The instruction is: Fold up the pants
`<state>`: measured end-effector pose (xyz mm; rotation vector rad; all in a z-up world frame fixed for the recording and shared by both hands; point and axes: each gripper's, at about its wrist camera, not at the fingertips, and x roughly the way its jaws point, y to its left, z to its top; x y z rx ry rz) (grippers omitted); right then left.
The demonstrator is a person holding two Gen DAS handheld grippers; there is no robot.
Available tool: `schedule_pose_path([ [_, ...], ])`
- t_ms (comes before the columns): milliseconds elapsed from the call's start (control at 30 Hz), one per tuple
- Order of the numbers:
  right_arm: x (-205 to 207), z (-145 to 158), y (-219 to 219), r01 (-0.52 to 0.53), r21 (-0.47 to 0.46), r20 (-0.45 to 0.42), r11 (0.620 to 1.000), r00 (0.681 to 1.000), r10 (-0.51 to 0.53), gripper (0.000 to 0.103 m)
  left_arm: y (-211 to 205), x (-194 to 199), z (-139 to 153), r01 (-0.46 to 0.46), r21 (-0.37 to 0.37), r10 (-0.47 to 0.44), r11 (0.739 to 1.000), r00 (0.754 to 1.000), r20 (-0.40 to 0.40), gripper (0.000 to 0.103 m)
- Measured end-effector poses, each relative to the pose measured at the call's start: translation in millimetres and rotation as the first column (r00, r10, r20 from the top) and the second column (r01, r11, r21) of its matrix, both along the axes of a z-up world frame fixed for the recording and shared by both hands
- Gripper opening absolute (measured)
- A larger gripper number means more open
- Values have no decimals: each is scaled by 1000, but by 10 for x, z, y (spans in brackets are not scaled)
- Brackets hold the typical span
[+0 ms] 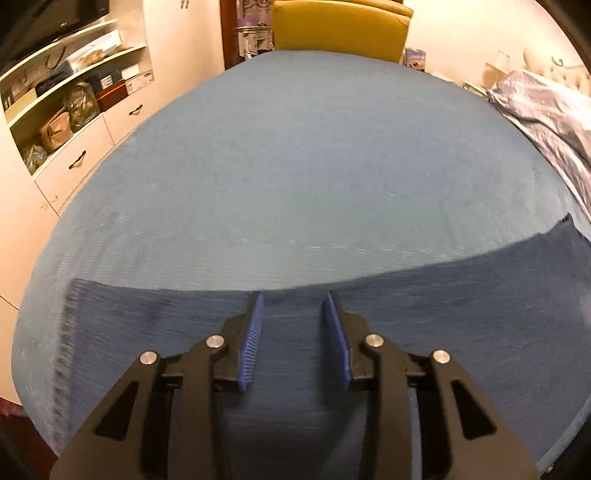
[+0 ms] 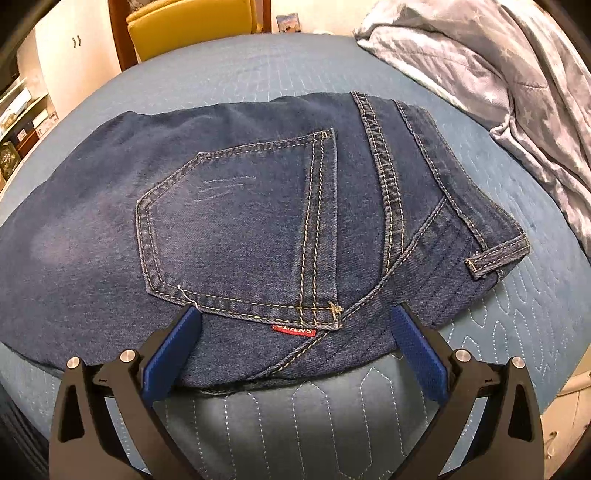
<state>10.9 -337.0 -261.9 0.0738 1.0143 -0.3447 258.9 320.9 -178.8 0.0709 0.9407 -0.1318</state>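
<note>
Denim pants (image 2: 240, 221) lay flat on the blue quilted bed (image 2: 517, 332), already folded compact w/ back pocket up. We held the left gripper (image 1: 295, 332) and right gripper (image 2: 295, 347) spread, grasping nothing. Prob. one fold left, or done.

Both wrist views low, sharing jeans (image 1: 406, 325).

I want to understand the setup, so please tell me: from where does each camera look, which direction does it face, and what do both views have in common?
Left wrist: sits on the left gripper, low over the jeans, facing the yellow chair; open blue fingers show.
Right wrist: sits on the right gripper, above the near edge of the jeans, facing the back pocket; open fingers show.
Shared: jeans, blue quilted cover, yellow chair, grey blanket.
</note>
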Motion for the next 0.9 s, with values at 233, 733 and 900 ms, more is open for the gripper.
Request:
schedule_pose_path([
  [233, 420, 618, 276, -146, -40, 120, 989, 981, 150, 98, 488, 15, 28, -89, -19, 89, 996, 996, 7, 39],
  [733, 1565, -34, 547, -301, -100, -37, 948, 954, 299, 98, 1193, -431, 410, -362, 3, 360, 932, 927, 104, 47],
  [900, 1526, -30, 506, -307, -70, -34, 949, 952, 305, 98, 1012, -306, 190, -258, 74, 259, 963, 966, -8, 50],
])
